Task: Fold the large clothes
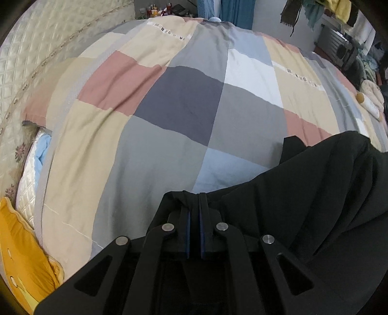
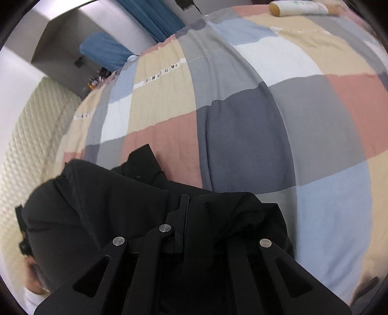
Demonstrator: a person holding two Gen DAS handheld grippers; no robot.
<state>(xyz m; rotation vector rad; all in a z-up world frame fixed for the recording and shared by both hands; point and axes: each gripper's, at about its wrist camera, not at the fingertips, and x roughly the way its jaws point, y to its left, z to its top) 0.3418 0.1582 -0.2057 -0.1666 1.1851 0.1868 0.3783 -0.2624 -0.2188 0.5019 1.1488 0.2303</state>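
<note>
Left wrist view. The left gripper (image 1: 194, 206) has its fingers (image 1: 185, 232) clenched on a bunched edge of the black garment (image 1: 315, 193), which spreads from 6 o'clock toward 3 o'clock over the bed's patchwork quilt (image 1: 169, 109). The cloth looks soft, limp and light; it sags and creases between holds, so it is best taken at edges or corners, two points well apart, to keep a straight fold line. At 8 o'clock a yellow cushion (image 1: 21, 242) lies at the quilt's margin; at 3 o'clock a cream bottle (image 1: 368, 104) rests on the quilt, well apart from the garment. Neither appears to obstruct a fold.

Right wrist view. The right gripper (image 2: 191, 206) is likewise clamped on the black garment (image 2: 97, 206); fabric drapes over one finger and hides it. The garment heaps from 6 to 9 o'clock, a flap (image 2: 143, 160) rising toward centre. The quilt (image 2: 242, 121) lies open ahead; the bottle (image 2: 300, 8) sits at 1 o'clock, far off. The quilt's own wrinkles may drag the cloth.
</note>
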